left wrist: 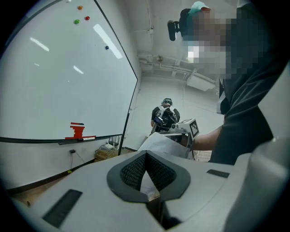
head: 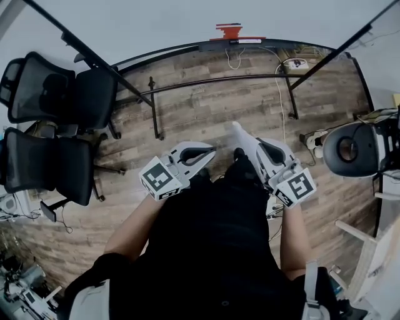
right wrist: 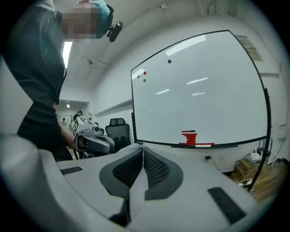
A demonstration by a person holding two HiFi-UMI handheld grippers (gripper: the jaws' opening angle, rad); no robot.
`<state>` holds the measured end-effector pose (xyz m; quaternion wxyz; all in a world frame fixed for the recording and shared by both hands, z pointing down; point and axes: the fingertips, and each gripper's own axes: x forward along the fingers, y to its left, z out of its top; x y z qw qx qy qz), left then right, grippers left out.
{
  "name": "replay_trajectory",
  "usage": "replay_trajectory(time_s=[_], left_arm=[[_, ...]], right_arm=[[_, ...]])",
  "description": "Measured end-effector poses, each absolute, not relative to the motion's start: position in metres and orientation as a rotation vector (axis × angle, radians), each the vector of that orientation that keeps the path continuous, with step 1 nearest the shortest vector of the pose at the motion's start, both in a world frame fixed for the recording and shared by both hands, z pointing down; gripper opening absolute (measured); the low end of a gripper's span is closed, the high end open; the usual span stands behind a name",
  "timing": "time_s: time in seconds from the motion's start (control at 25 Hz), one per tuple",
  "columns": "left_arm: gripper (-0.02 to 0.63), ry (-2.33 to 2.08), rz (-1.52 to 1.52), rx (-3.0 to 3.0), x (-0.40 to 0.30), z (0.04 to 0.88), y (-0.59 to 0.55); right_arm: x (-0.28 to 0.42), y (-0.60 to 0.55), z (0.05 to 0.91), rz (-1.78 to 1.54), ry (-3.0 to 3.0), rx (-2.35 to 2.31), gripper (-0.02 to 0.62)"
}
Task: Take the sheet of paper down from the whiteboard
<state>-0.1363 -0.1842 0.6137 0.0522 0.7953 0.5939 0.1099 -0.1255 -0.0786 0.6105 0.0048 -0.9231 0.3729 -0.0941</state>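
Observation:
The white sheet of paper (head: 245, 141) is off the whiteboard (head: 187, 19) and hangs between my two grippers in front of the person's body. My left gripper (head: 208, 154) is shut on one edge of it. In the left gripper view the paper (left wrist: 159, 144) runs from the shut jaws (left wrist: 146, 157) across to the right gripper (left wrist: 185, 128). My right gripper (head: 265, 150) is shut on the other edge, and a strip of paper (right wrist: 137, 192) shows between its pads (right wrist: 143, 152). The whiteboard (right wrist: 199, 90) is bare apart from small magnets (right wrist: 144, 75) and a red eraser (right wrist: 189, 137) on its ledge.
Two black office chairs (head: 59, 94) (head: 50, 164) stand at the left. The whiteboard's black stand rails (head: 212, 81) cross the wooden floor ahead. A power strip and cable (head: 294, 63) lie by the stand. A camera rig (head: 350, 149) sits at the right.

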Motion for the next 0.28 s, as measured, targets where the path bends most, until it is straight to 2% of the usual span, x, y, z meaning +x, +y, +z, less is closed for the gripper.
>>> replay_trajectory(time_s=[0.28], left_arm=[[0.012, 1.769, 0.374, 2.427, -0.134, 0.631, -0.203]], right_arm=[[-0.115, -0.079, 0.615, -0.3, 1.109, -2.927, 0.021]])
